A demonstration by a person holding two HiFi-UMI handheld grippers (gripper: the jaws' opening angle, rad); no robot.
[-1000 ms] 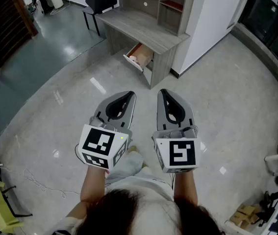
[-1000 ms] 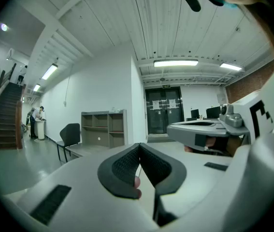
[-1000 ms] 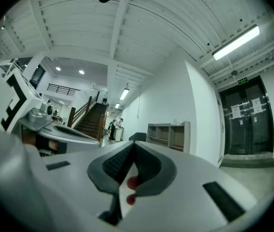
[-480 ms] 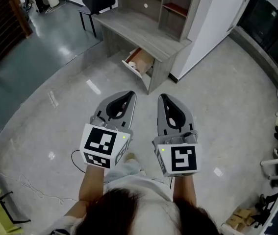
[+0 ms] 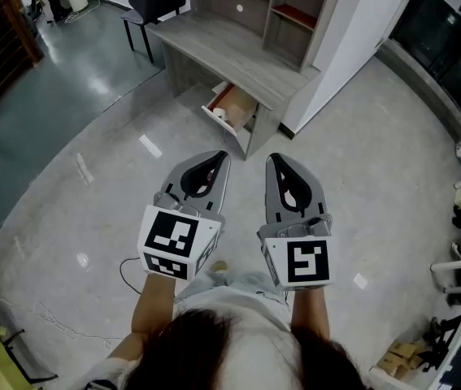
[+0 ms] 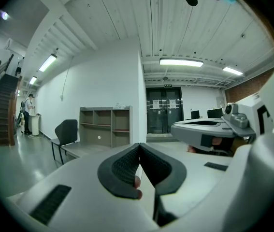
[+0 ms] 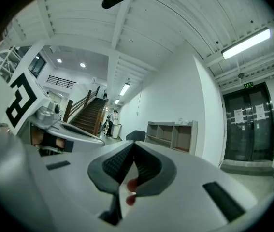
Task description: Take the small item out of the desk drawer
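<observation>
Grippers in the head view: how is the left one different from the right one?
The left gripper has its marker cube turned cornerwise, showing two patterned faces; the right gripper shows its marker cube nearly face-on. The left cube's black-and-white pattern differs from the right's. Both grippers are shut, empty, and side by side above the floor, short of the open drawer.
</observation>
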